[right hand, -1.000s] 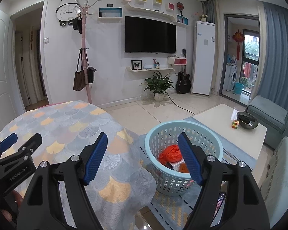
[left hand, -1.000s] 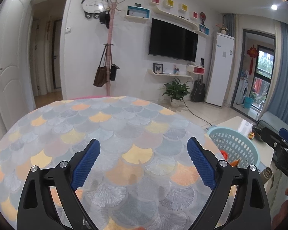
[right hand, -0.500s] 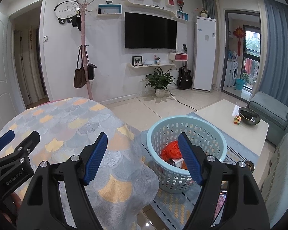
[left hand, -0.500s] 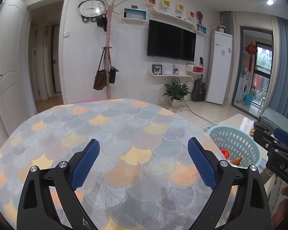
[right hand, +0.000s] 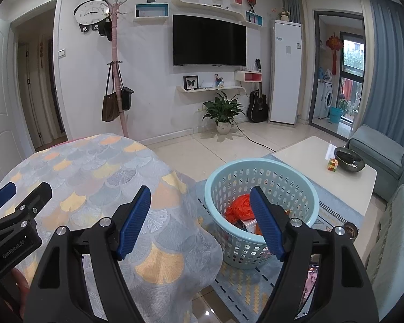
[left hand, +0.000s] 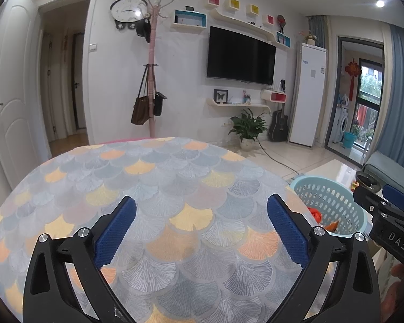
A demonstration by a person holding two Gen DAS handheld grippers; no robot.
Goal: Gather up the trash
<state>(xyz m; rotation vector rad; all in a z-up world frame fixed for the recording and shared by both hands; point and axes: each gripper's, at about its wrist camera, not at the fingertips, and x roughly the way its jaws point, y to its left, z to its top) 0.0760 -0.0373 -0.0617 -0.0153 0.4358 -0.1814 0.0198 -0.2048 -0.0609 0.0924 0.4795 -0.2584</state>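
Left gripper (left hand: 199, 228): you held it low over the bench, pointing across the top toward the far wall; its blue-padded fingers (left hand: 115, 231) stood wide apart with nothing between them.

Right gripper (right hand: 200, 222): you held it past the bench's right edge, angled down at the basket; its fingers (right hand: 266, 226) were also spread wide and gripped nothing.

Bench (left hand: 159, 188): a rounded top under a scale-patterned cloth in grey, yellow and orange; the cloth hung over the edge nearest the basket.

Basket (right hand: 296, 185): a pale blue perforated plastic basket that stood on a patterned rug (right hand: 245, 290), just beside the bench's draped edge.

Trash (right hand: 238, 210): crumpled orange-red plastic lay inside the basket with a small box and darker bits; part was hidden behind your right gripper's finger.

Open room: bare tiled floor (right hand: 202, 148) stretched beyond the basket to the wall; a white coffee table (right hand: 309, 153) stood near the basket's far right, and a sofa (right hand: 396, 231) lined the right side.
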